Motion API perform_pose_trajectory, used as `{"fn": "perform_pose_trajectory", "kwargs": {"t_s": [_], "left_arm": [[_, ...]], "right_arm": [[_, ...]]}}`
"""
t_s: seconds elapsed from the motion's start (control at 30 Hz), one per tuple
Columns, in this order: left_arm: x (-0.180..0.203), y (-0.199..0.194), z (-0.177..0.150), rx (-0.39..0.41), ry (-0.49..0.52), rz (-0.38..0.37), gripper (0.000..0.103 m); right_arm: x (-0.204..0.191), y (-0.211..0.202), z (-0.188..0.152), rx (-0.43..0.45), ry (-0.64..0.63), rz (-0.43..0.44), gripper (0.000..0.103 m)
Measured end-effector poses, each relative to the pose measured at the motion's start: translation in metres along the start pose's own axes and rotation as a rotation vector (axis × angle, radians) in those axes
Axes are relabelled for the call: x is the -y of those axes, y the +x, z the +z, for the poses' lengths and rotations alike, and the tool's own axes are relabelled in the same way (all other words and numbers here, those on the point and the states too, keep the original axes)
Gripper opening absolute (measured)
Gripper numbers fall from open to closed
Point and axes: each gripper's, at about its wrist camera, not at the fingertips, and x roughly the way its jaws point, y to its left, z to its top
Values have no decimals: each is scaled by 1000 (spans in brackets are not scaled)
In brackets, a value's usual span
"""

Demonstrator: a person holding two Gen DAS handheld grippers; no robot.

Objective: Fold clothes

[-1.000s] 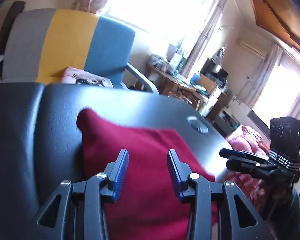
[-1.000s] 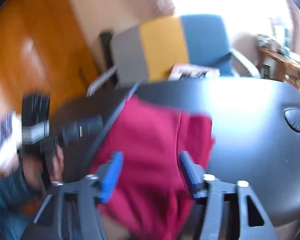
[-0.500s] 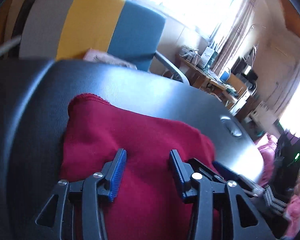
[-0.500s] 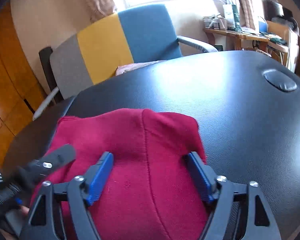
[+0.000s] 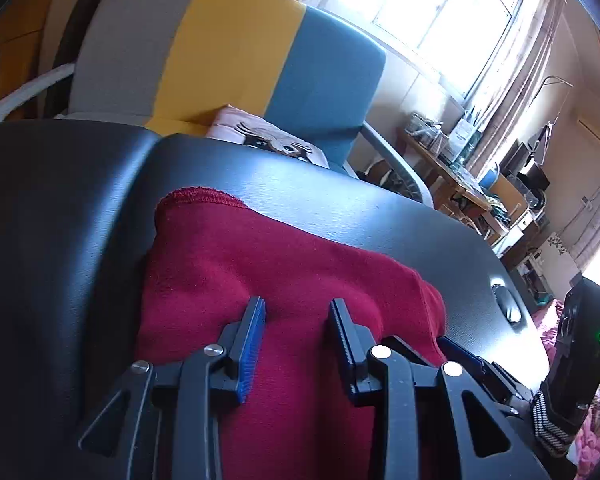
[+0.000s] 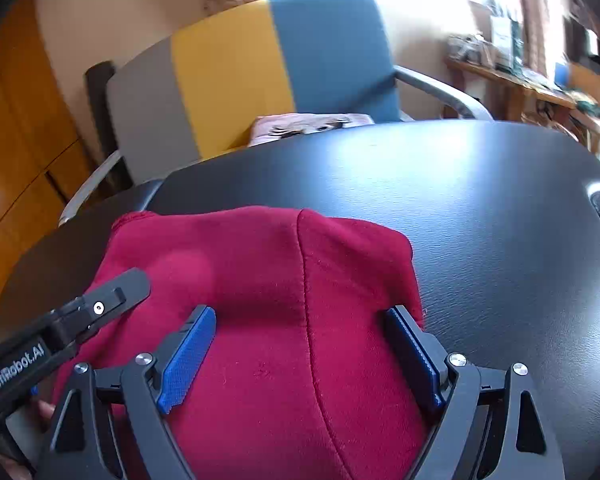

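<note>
Both claws, the left gripper (image 5: 296, 320) and right gripper (image 6: 300, 334), hover spread with nothing held over the red garment (image 6: 260, 264) on the black table (image 6: 480, 200), seemingly poised to press or pinch its bunched cloth

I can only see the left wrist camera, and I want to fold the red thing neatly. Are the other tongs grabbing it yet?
Observer: No. The right tongs are open wide. The red garment lies between them and isn't pinched.
Operator: Is there a line on it I could fold along?
Observer: Yes. A stitched seam runs down the cloth, about midway between those tongs.
Operator: Are those tongs close to the edge?
Observer: One side is. Their right-hand pad sits right at the garment's right edge, with bare black table beyond it.
</note>
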Motion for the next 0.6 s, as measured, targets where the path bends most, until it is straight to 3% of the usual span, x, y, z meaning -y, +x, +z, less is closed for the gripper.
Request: {"fn": "perform_pose_trajectory", "kwargs": {"t_s": [0.4, 0.5, 0.6], "left_arm": [[-42, -69, -37, 18, 5, 118, 34], [-46, -88, -41, 9, 30, 127, 37], [-54, -113, -49, 37, 16, 93, 43]], "right_arm": [[-57, -24, -43, -29, -93, 102, 89], [-60, -30, -44, -41, -97, 207, 96], [-49, -48, -42, -32, -94, 336, 97]]}}
